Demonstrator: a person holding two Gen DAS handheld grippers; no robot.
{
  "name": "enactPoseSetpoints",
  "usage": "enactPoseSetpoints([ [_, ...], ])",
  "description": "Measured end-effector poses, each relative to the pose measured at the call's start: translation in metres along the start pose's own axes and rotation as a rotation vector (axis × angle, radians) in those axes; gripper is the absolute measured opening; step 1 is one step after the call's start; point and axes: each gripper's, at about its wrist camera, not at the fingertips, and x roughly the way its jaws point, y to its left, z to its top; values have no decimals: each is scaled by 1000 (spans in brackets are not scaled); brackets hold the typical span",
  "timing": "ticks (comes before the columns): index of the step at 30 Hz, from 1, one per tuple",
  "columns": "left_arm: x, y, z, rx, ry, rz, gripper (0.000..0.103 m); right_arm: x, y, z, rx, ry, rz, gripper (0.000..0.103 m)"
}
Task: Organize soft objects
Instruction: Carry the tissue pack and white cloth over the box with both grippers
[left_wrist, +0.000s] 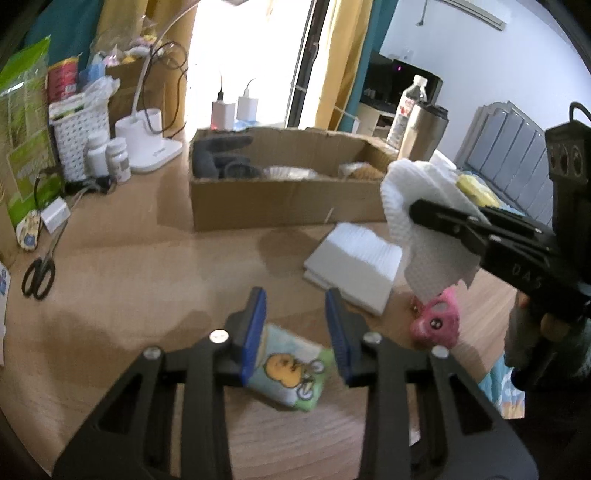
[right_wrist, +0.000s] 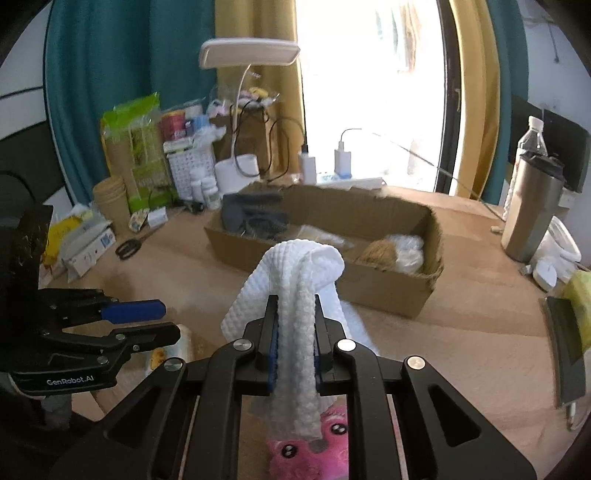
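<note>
My right gripper (right_wrist: 295, 301) is shut on a white textured cloth (right_wrist: 295, 295) and holds it above the table; it also shows in the left wrist view (left_wrist: 415, 210) with the cloth (left_wrist: 413, 192) draped over its fingers. My left gripper (left_wrist: 295, 295) is open, hovering over a small tissue pack with a yellow cartoon (left_wrist: 291, 369); it shows at the left of the right wrist view (right_wrist: 162, 321). A pink plush toy (left_wrist: 437, 325) lies on the table under the cloth (right_wrist: 314, 450). A cardboard box (left_wrist: 280, 199) behind holds dark and pale soft items.
A stack of white folded cloths (left_wrist: 354, 262) lies in front of the box. Scissors (left_wrist: 38, 277), pill bottles (left_wrist: 107, 158), a white basket (left_wrist: 79, 133) and a lamp base (left_wrist: 147, 144) crowd the left. A steel tumbler (right_wrist: 532, 210) and water bottle (right_wrist: 532, 140) stand right.
</note>
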Motion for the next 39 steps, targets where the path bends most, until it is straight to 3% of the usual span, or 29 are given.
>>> enactPoseSetpoints([
  [5,4,3,4,2,18,6,27,-3,-7,8,13,-29,-1,15],
  [8,5,7,2,-9,52,14,32,-5,-8,11,1,-35,2,15],
  [10,6,11,-2,-20,67,30,45,-5,-9,9,0,-34,2,15],
  [11,6,13,-5,-34,71,21,62,-3,-10,8,3,-31,3,15],
  [12,5,15,-8,-42,71,12,70,-1,-11,8,7,-27,3,15],
  [19,17,13,-23,-4,137,17,71,1,-6,5,8,-15,3,15],
  [24,25,3,-27,79,156,25,76,0,-6,4,10,-12,-3,15],
  [26,35,1,-30,102,197,34,76,0,-6,4,14,-10,-12,15],
  [29,38,-5,-32,148,198,59,76,0,-10,4,22,-9,-21,15],
  [33,34,-2,-30,134,159,21,75,1,-15,5,29,-10,-26,15],
  [35,33,-3,-28,137,151,25,69,2,-16,6,30,-10,-26,15],
  [39,33,-3,-22,133,136,20,68,2,-17,10,24,-18,-22,15],
])
